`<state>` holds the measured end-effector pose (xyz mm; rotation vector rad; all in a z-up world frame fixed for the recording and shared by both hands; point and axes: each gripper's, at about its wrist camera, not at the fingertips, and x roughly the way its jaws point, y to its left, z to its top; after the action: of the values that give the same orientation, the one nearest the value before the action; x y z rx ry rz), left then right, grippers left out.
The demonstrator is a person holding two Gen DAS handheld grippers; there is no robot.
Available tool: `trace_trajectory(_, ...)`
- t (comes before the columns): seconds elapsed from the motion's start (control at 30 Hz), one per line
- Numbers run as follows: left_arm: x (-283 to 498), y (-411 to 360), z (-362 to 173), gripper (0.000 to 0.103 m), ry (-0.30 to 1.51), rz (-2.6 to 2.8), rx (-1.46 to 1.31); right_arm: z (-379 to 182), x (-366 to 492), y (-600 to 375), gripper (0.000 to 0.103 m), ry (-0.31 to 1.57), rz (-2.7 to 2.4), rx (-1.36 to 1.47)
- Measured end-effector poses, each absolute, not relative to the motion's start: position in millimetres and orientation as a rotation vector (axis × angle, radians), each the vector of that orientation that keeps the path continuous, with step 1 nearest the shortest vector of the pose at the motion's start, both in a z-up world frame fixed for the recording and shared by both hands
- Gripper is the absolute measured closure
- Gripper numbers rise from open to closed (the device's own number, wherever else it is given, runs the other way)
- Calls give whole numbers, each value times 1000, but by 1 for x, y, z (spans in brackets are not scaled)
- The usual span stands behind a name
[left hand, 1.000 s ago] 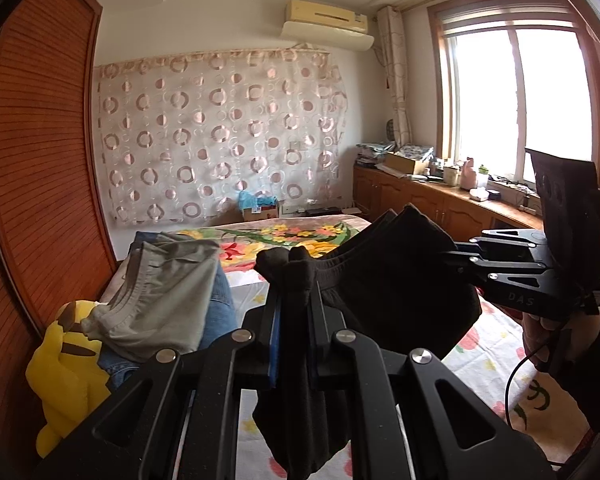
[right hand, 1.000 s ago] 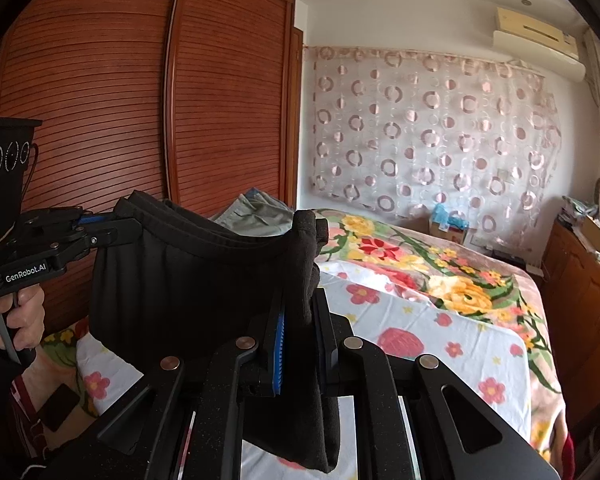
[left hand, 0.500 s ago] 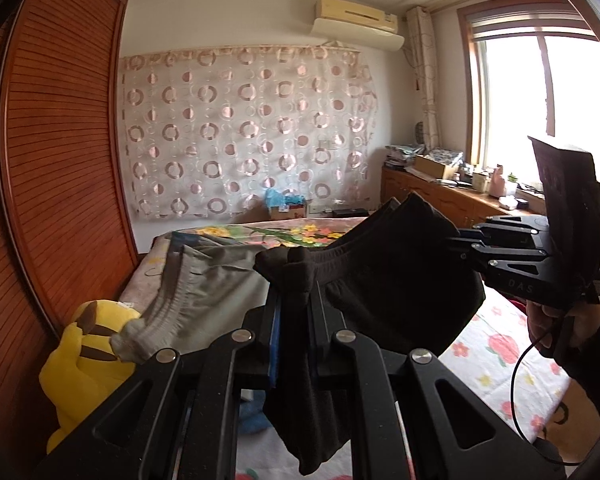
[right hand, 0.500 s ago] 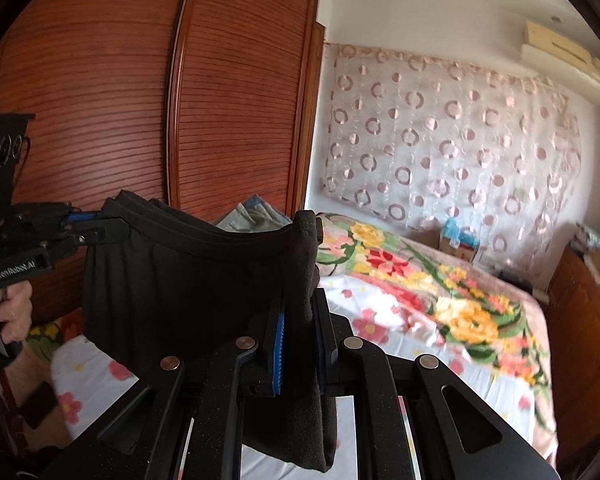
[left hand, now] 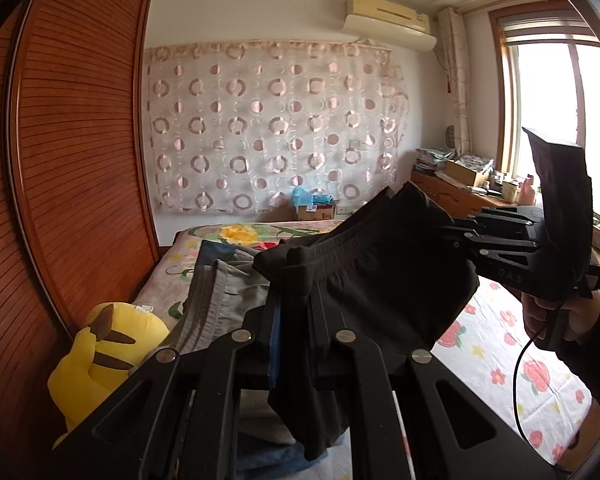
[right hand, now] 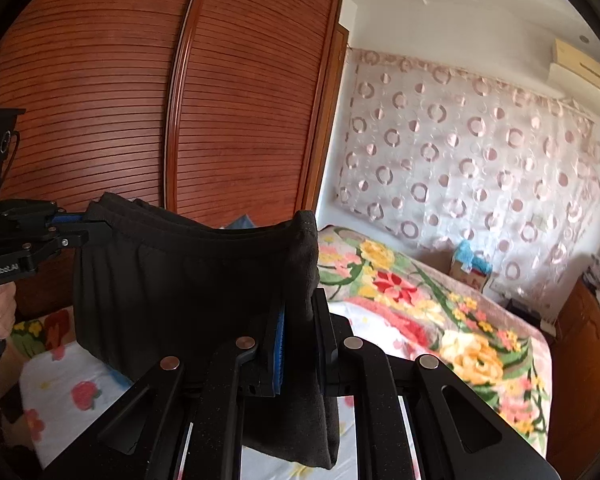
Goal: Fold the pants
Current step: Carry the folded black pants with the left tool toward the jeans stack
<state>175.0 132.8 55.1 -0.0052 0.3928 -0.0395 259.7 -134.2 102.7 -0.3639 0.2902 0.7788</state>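
— Hands?
— Raised above the flowered bed (right hand: 440,304), left gripper (left hand: 294,276) and right gripper (right hand: 300,280) each tipped a little downward, facing each other's side.
— Pants?
— Black pants (left hand: 384,280) hanging in the air between both, waistband stretched roughly level from one gripper across to the other, fabric drooping below.
— Fingers?
— Nearly closed on both, each pinching one end of the waistband.
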Motion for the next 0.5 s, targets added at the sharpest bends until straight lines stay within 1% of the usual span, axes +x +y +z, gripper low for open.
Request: trace_trajectory(0.5,175,151,50,91,363,40,-60,99,306,-82,91,260,830,-467)
